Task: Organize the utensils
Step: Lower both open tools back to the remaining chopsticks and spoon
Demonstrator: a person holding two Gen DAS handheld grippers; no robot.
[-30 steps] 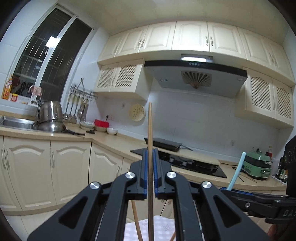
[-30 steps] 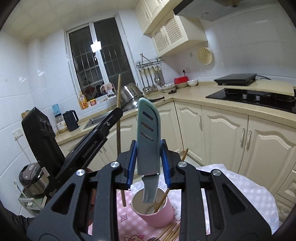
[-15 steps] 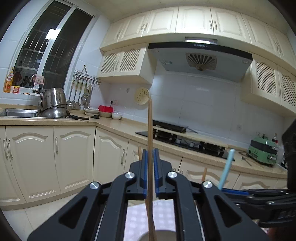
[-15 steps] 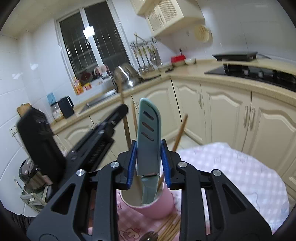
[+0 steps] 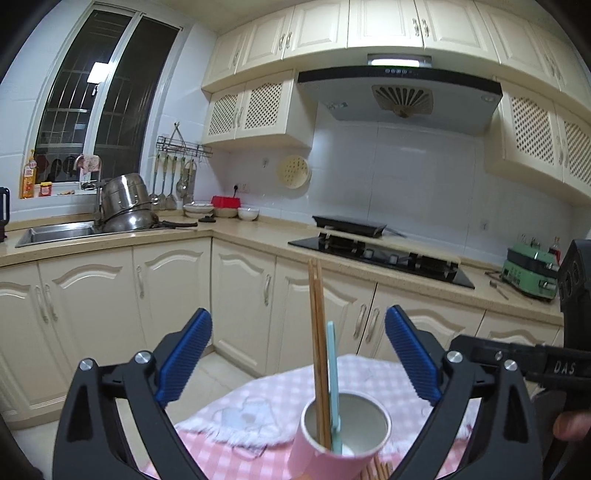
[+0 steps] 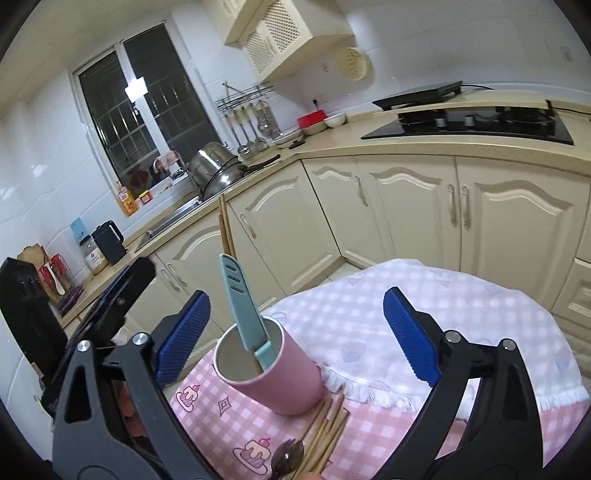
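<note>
Right wrist view is showing the loose chopsticks [image 6: 327, 428] lying flat on the desk [image 6: 388, 332], just below the right hand-held gripper [image 6: 295, 332], their long axis running diagonally toward the pink cup [image 6: 280, 380]. That gripper is sitting nearer to them, I judge. Both it and the left hand-held gripper [image 5: 297, 358] are gaping wide, pinching nothing. Inside the cup, a teal knife [image 6: 242, 306] and upright chopsticks [image 5: 317, 339] are leaning together.

Home kitchen: hob [image 5: 380, 254], sink [image 5: 55, 232], wall cabinets [image 5: 369, 26], hood [image 5: 399, 96].
</note>
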